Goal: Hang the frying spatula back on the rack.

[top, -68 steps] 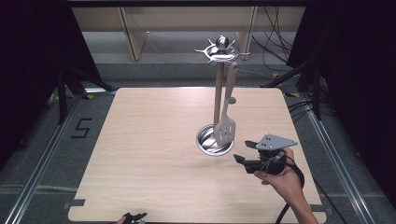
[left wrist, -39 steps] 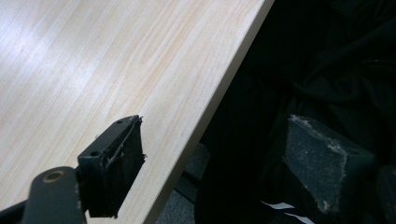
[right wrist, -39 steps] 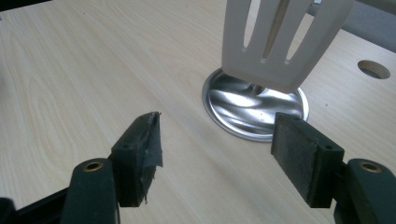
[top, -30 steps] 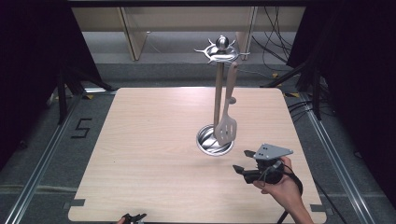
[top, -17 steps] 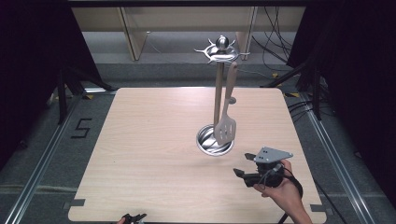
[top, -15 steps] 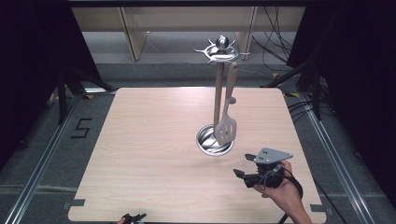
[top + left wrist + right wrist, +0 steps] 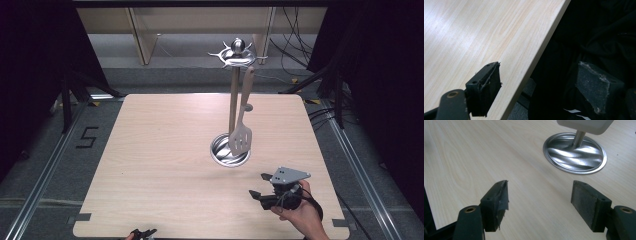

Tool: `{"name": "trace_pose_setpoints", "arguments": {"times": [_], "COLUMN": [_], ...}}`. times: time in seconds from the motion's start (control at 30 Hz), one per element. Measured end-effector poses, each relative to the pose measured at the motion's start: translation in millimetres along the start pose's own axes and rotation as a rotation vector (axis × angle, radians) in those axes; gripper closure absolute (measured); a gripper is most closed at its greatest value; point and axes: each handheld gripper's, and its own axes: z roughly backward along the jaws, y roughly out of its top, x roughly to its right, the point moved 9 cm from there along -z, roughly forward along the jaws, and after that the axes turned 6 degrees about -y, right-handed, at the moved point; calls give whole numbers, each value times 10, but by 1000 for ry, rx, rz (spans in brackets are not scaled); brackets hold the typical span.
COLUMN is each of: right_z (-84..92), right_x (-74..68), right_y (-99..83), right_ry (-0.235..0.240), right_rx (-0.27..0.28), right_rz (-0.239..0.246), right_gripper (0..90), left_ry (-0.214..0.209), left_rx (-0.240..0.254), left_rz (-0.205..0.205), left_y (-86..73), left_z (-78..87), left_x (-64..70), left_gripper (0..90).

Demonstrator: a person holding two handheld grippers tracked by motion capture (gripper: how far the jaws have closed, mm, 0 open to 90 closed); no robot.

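A metal utensil stand (image 7: 233, 100) rises from a round steel base (image 7: 229, 150) at the table's middle right. From its hook crown (image 7: 237, 54) hangs a pale slotted spatula (image 7: 241, 136), its blade just above the base. My right gripper (image 7: 257, 185) is held in a hand near the table's front right, open and empty, pointing left toward the base. In the right gripper view the right gripper (image 7: 540, 185) has its jaws wide apart over bare wood, with the base (image 7: 575, 152) and spatula blade (image 7: 584, 123) beyond. My left gripper (image 7: 539, 67) stands open over the table's near edge.
The light wooden table (image 7: 165, 150) is bare apart from the stand. The left gripper (image 7: 142, 233) peeks in at the bottom edge. Wooden shelving legs (image 7: 142, 35) and cables (image 7: 295, 45) lie beyond the far edge. Dark curtains flank both sides.
My right gripper has drawn back from the stand toward the table's near edge, still open. The spatula hangs where it was. The left gripper has not moved.
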Motion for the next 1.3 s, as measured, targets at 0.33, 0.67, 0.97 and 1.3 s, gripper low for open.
{"name": "trace_pose_setpoints", "arguments": {"times": [0.33, 0.67, 0.97, 1.3], "right_z": [15, 47, 67, 73], "right_x": [-45, -76, -126, -107], "right_y": [-142, -261, -325, -375], "right_ry": [26, 6, 9, 2], "right_rx": [-15, -18, -22, -18], "right_rz": [-2, -20, -30, -27], "right_gripper": [299, 249, 226, 227], "left_ry": [9, -10, -2, 0], "left_rx": [-12, -7, -10, -10], "left_rz": [-8, -1, -1, -2], "left_y": [-9, -8, -10, -10], "left_z": [2, -5, -6, -4], "left_x": [-9, 10, 4, 2], "left_gripper": [191, 191, 191, 191]}}
